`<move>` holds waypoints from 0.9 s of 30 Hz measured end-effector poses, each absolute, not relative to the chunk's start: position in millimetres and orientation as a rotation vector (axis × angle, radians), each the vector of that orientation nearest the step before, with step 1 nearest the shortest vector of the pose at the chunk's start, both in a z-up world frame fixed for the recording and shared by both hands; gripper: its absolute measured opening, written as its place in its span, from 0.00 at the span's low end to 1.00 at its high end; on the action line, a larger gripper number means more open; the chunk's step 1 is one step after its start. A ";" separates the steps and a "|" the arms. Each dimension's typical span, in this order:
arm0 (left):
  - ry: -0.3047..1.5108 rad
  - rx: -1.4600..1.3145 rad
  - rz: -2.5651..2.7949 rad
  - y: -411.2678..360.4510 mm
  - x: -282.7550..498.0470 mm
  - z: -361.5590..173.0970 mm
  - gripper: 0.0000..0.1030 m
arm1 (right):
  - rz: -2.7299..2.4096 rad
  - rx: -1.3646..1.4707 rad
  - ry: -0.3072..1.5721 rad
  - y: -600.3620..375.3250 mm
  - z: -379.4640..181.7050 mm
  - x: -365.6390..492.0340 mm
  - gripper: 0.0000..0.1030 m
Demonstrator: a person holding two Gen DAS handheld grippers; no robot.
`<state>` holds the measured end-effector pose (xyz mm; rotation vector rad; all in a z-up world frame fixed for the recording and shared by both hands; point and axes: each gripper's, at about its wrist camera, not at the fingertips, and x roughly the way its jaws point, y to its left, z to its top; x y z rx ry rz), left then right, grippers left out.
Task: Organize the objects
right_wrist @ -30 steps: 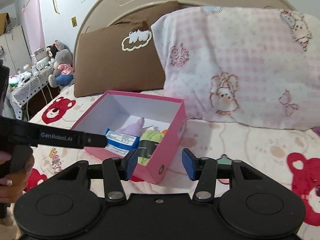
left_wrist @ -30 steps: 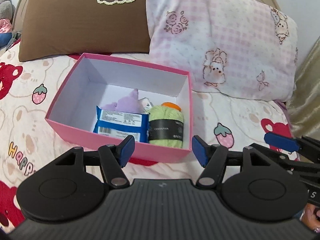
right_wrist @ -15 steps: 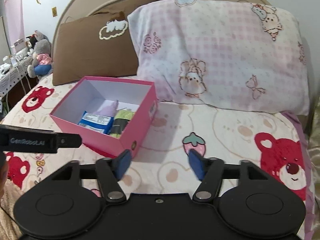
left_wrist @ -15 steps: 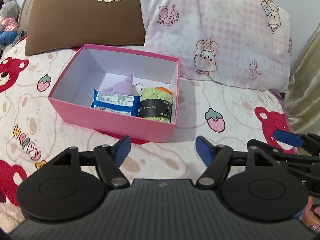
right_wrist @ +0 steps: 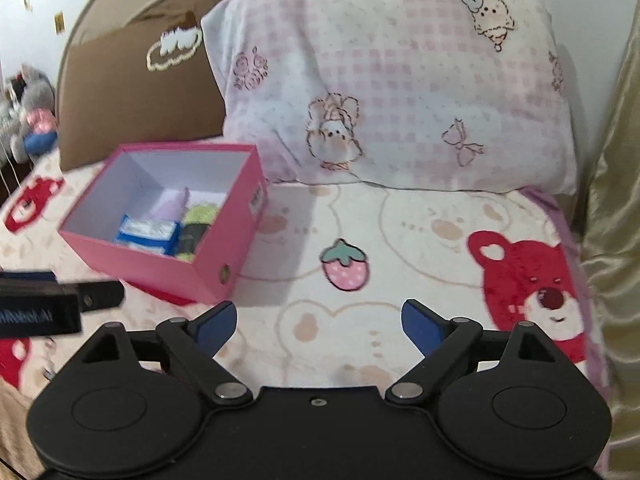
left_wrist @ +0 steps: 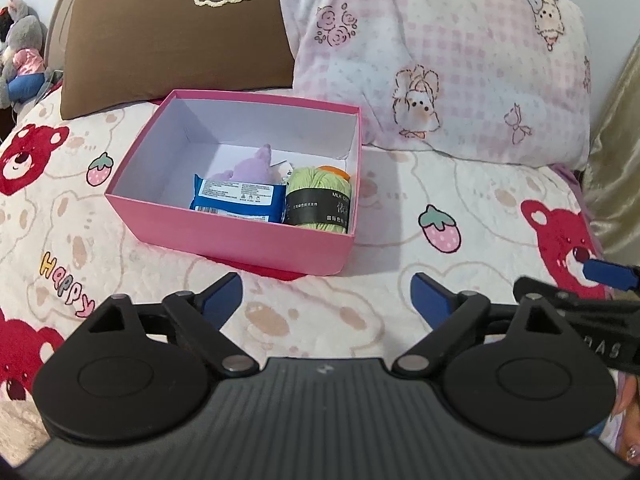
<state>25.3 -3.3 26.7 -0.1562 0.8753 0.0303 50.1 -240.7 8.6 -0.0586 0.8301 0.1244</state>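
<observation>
On the bear-and-strawberry printed bedspread (left_wrist: 400,208), before a brown cushion (left_wrist: 172,40) and a pink checked pillow (left_wrist: 440,60): open pink cardboard box (left_wrist: 240,236). Inside, along the near wall: blue wipes packet (left_wrist: 238,196), green yarn ball with black band (left_wrist: 320,200) just beside it, lilac plush toy (left_wrist: 256,166) behind. Left gripper (left_wrist: 326,300) and right gripper (right_wrist: 318,322): both short of the box, jaws just opened wide, released, nothing between them.
</observation>
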 end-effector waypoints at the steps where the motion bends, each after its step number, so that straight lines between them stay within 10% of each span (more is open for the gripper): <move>1: 0.872 -0.161 0.030 -2.9 24.6 25.9 0.94 | 0.121 -0.065 0.827 -241.3 8.8 49.5 0.90; 27: 0.964 -0.109 0.015 -6.9 26.6 22.0 0.99 | 0.109 -0.080 0.873 -234.9 9.0 49.3 0.90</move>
